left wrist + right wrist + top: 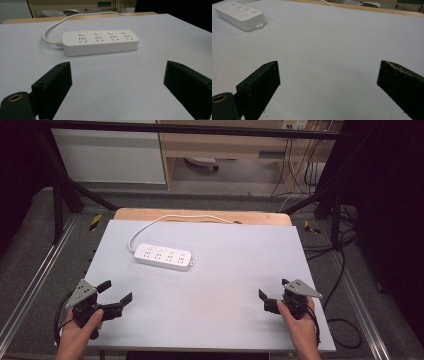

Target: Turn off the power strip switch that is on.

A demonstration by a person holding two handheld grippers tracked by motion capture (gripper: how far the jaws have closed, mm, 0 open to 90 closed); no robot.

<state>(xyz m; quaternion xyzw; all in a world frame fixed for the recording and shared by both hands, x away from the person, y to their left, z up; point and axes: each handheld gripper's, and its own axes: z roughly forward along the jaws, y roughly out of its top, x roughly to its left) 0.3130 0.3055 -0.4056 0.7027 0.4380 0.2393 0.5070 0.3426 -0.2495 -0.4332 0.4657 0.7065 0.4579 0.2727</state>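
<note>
My power strip [163,256] lies flat on the grey table [225,285], in the far left part of it, well short of the far edge; its white cord [150,226] loops off its left end and runs toward the far edge, where I lose it against the bare wooden strip [200,215]; where it ends I cannot tell. In my right gripper view the strip [240,13] is cut off at the top left corner, so only its near end and a few buttons show; in my left gripper view the whole body [100,41] lies ahead between my jaws, sockets up, though the socket markings are too small to read.

My left gripper [117,292] sits at the near left corner of the table, my hand [80,330] wrapped round its handle from below, jaws pointing up the table toward the strip and standing wide apart with nothing between them; my forearm is cut off by the bottom of the high view.

My right gripper [272,295] rests near the near right corner, well apart from the strip; my right hand [300,322] holds it low, jaws spread and empty, only bare table between them; one pad carries pale specks.
</note>
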